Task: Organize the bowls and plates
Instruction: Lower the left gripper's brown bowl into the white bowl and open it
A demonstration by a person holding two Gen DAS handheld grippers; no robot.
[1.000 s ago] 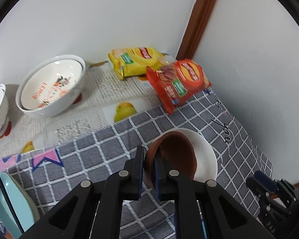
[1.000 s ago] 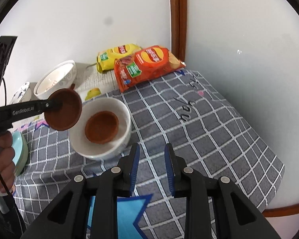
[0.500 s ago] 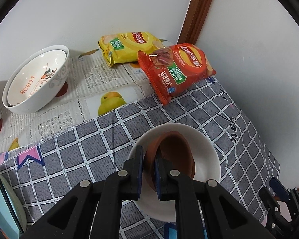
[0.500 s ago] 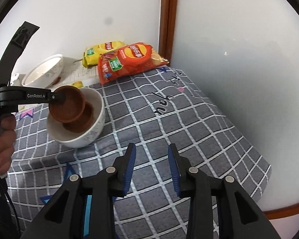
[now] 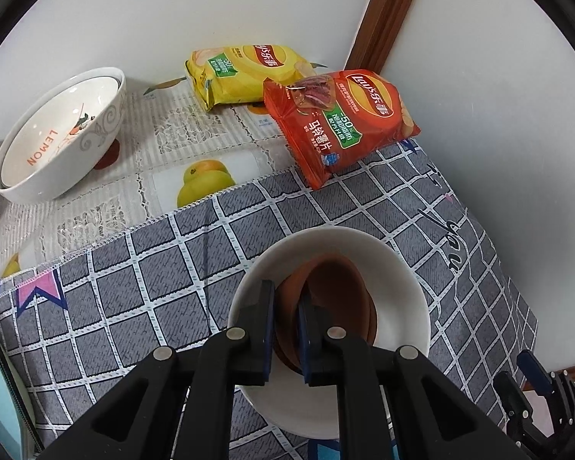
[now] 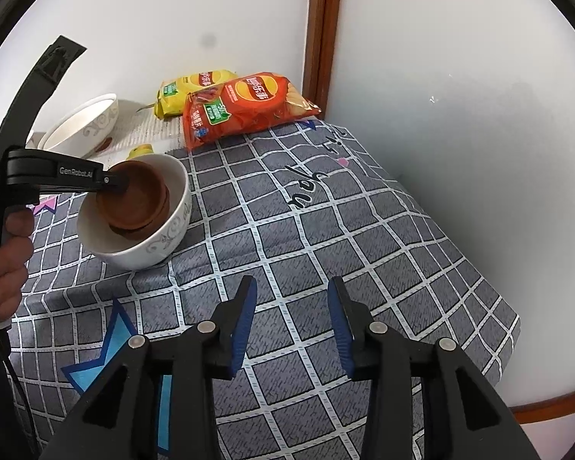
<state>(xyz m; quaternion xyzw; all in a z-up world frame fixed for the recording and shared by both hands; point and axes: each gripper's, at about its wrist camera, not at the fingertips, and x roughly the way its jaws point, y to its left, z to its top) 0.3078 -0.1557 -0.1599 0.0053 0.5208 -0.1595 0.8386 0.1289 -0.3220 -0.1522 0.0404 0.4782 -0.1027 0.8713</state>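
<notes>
Your right tongs [image 6: 291,322] hang spread above bare checked cloth [image 6: 326,222], with nothing on it out to the counter's right edge and near corner; the white walls close the far and right sides, a brown wooden post [image 6: 322,30] in the corner; at the back the red crisp bag [image 6: 245,109] and yellow crisp bag [image 6: 191,88] block the way; to your left the white bowl [image 6: 161,245] stands with your left tongs [image 5: 286,314] reaching into it; past it, the lemon bowl [image 5: 57,142] sits against the wall.
</notes>
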